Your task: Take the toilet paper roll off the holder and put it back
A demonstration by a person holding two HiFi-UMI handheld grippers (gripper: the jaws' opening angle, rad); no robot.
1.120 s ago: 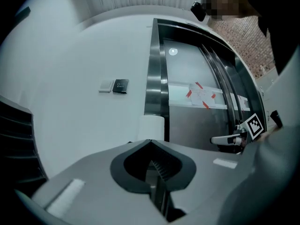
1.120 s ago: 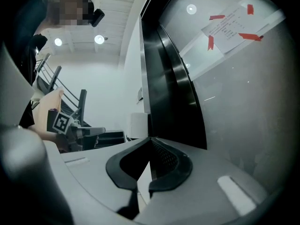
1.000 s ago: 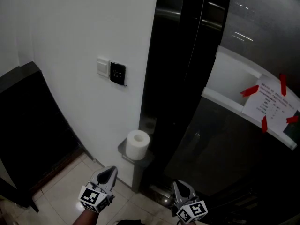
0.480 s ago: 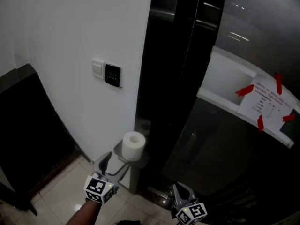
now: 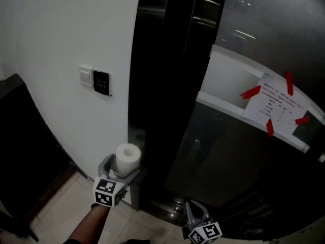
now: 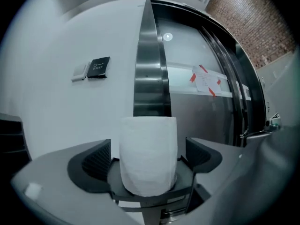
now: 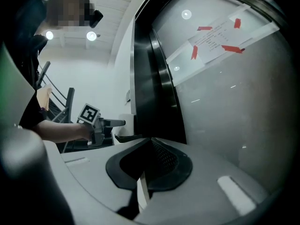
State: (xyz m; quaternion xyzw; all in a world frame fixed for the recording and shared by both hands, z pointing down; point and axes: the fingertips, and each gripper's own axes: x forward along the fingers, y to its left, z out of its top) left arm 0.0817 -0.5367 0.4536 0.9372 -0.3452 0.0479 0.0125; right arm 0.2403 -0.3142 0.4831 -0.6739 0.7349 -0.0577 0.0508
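A white toilet paper roll [image 5: 127,157] stands upright on a small grey holder [image 5: 136,183] against the edge of the white wall. My left gripper [image 5: 121,168] reaches level to it, one jaw on each side of the roll. In the left gripper view the roll [image 6: 148,149] fills the gap, with a little space to each dark pad [image 6: 96,161]. Those jaws have just been opening and are open, not pressing. My right gripper [image 5: 193,211] hangs low by the dark door, its jaws [image 7: 149,165] shut on nothing.
A white switch [image 5: 85,75] and a black card reader [image 5: 101,82] sit on the wall above. A tall dark metal column [image 5: 167,85] and a curved glass door with a taped paper notice [image 5: 277,108] stand to the right. Pale floor tiles [image 5: 66,207] lie below.
The left gripper has gone forward to the roll, and its jaws have gone from shut to wide open around it. The right gripper has shifted slightly. The head view has swung right.
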